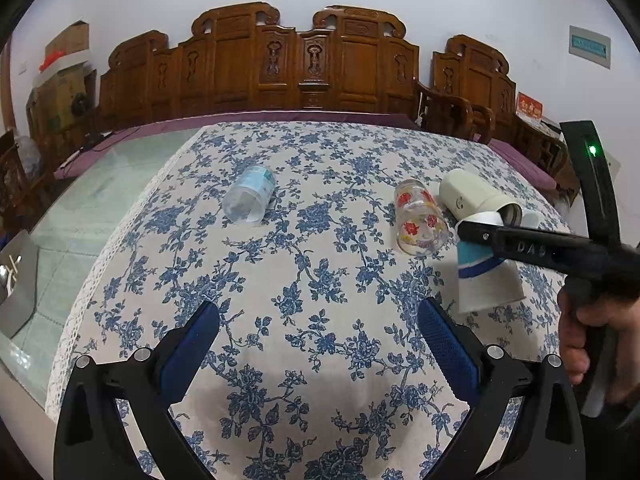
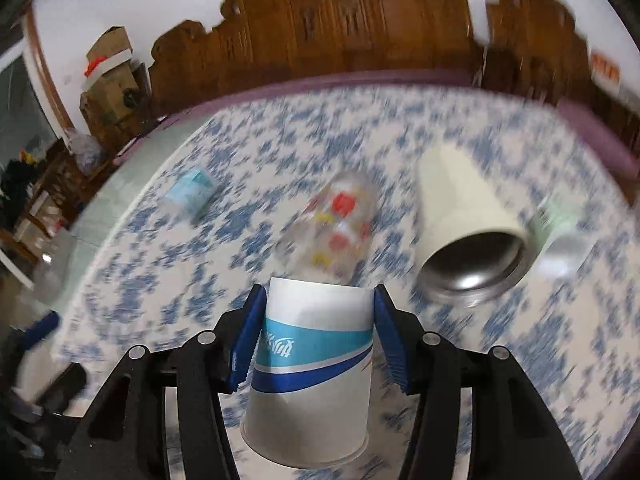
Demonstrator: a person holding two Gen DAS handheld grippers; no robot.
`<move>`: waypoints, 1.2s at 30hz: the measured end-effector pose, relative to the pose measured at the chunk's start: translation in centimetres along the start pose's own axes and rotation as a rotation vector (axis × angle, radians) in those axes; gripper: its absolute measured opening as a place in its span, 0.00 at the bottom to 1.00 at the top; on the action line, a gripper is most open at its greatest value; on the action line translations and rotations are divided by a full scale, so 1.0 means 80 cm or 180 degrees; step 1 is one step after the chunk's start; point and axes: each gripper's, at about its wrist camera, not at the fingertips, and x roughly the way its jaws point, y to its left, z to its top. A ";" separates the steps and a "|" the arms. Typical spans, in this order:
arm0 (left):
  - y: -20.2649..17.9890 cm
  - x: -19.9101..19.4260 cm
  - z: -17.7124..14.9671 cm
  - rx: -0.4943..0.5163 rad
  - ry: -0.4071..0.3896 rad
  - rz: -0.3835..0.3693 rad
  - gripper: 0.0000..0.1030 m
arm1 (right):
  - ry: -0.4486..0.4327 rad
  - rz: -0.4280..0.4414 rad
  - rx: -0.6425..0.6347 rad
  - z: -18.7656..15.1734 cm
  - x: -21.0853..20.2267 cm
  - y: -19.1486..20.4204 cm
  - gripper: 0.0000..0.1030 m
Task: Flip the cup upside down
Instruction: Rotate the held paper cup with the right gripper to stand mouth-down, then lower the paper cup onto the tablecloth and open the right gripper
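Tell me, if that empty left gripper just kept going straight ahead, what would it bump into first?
Probably nothing soon. The left gripper is open and points across bare flowered tablecloth. The clear plastic cup lies left of that line, the flowered glass right of it. Depth is hard to judge through the fisheye.

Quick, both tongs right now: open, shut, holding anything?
Left tongs: open, holding nothing, above the tablecloth.
Right tongs: shut on the paper cup, wide rim facing down.

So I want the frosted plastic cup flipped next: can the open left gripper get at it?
Probably yes: the left gripper is open and holds nothing, and only bare tablecloth lies between it and the frosted plastic cup.
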 end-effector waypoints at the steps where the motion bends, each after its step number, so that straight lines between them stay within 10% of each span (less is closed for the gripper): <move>1: 0.000 0.000 0.000 0.0004 0.0002 0.0004 0.92 | -0.0115 -0.0124 -0.0125 -0.005 -0.001 0.002 0.55; 12: -0.003 0.000 -0.001 0.0028 -0.0005 0.0019 0.92 | -0.0581 -0.0667 -0.0671 -0.055 -0.008 0.018 0.55; 36: -0.009 -0.004 -0.002 0.0117 -0.0044 0.0041 0.92 | -0.0604 -0.0415 -0.0452 -0.114 -0.064 0.010 0.58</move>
